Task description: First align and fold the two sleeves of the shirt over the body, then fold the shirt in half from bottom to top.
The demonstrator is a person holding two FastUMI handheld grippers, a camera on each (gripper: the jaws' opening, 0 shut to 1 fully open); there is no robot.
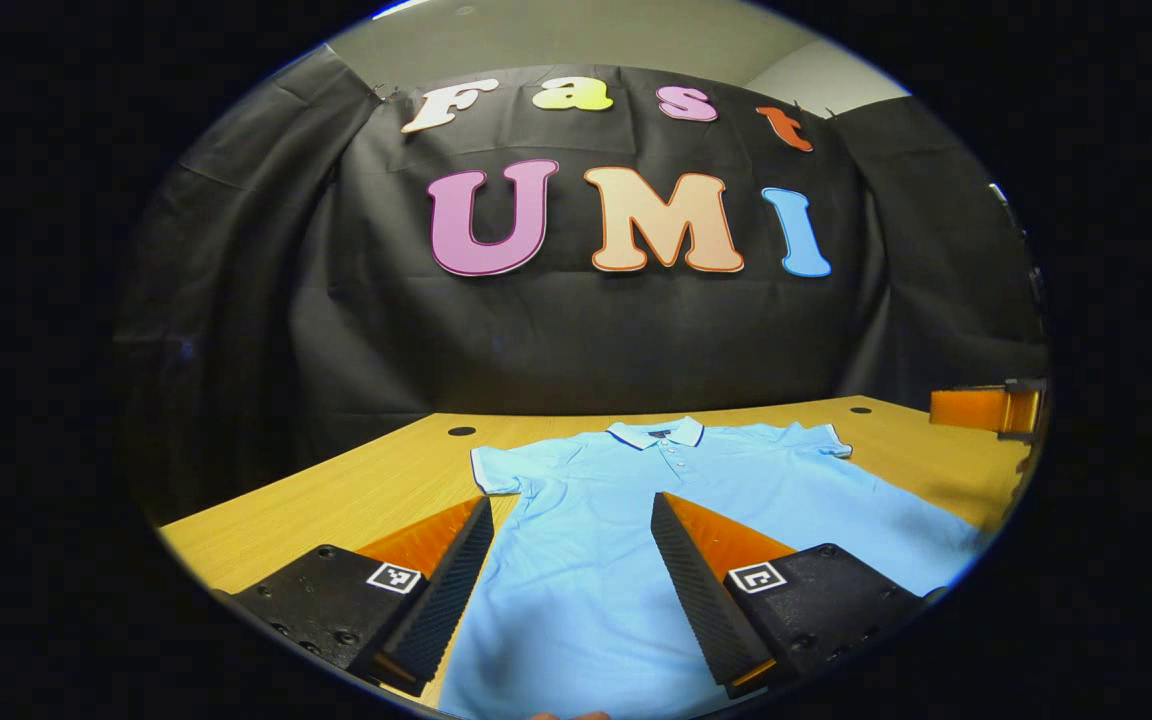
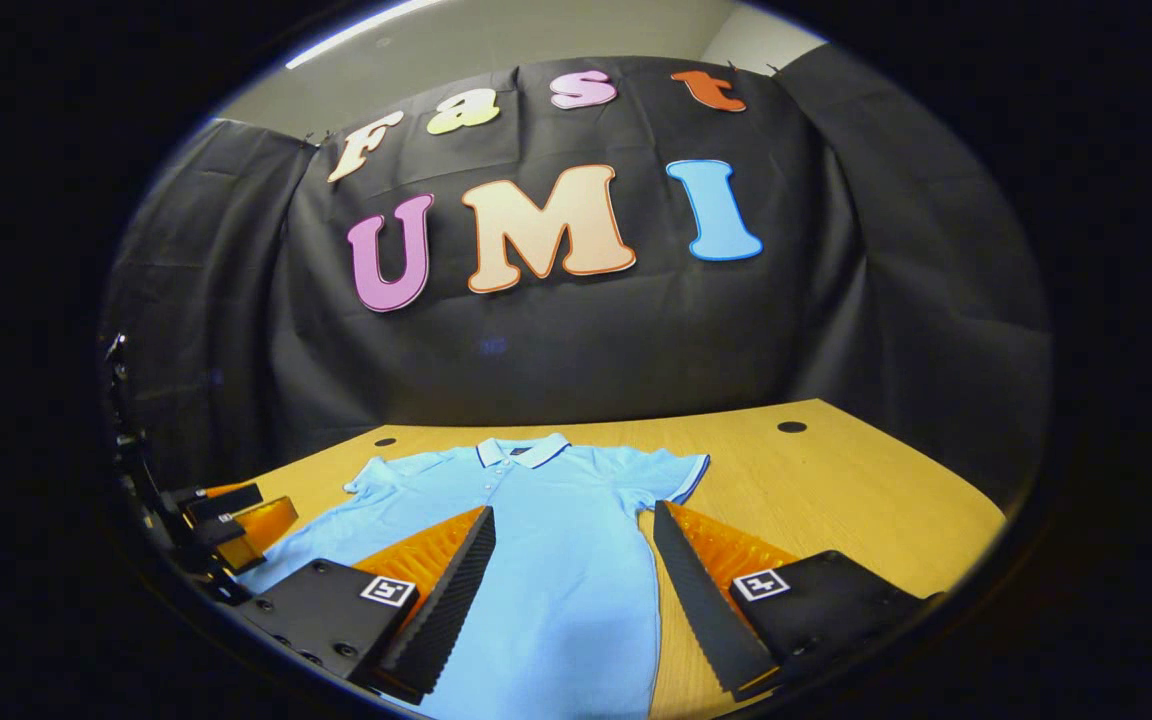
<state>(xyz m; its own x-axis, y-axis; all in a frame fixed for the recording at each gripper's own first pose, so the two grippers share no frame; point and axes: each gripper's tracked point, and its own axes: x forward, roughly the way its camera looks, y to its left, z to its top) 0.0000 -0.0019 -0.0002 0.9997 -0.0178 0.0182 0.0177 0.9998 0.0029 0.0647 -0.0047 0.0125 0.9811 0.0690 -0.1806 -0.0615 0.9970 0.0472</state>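
Observation:
A light blue polo shirt (image 1: pixel 576 590) lies flat and spread out on the wooden table (image 1: pixel 336 490), collar (image 1: pixel 656 434) at the far end, both short sleeves out to the sides. My left gripper (image 1: pixel 571 498) hovers open over the shirt's left half, near the left sleeve (image 1: pixel 496 470). In the right gripper view the same shirt (image 2: pixel 556 580) lies ahead, and my right gripper (image 2: pixel 573 508) is open above its right side, by the right sleeve (image 2: pixel 681 475). Nothing is held between either pair of fingers.
The other gripper (image 1: pixel 986 410) shows at the right edge of the left gripper view, and the left one (image 2: pixel 226 520) at the left edge of the right gripper view. Bare table (image 2: pixel 836 490) with small round holes (image 2: pixel 791 427) surrounds the shirt. Black cloth hangs behind.

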